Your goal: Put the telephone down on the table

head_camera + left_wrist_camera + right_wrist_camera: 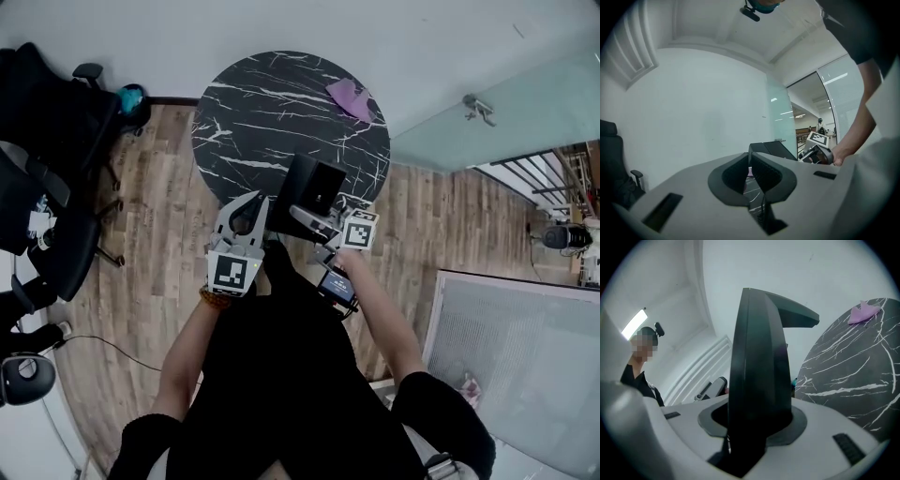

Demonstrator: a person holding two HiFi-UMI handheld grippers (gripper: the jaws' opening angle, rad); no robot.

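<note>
The telephone (314,187) is a black, slab-like piece held upright above the near edge of the round black marble table (272,103). My right gripper (314,217) is shut on it, and in the right gripper view the telephone (759,376) fills the space between the jaws of the right gripper (757,427). My left gripper (258,202) hangs just left of it with its jaws together and nothing between them. The left gripper view shows that left gripper (749,171) shut, with the telephone (771,149) beyond it.
A crumpled purple thing (349,97) lies on the far right of the table. Black office chairs (47,141) stand at the left on the wooden floor, with a teal object (131,97) beside them. A glass wall (525,103) and a grey panel (516,347) are at the right.
</note>
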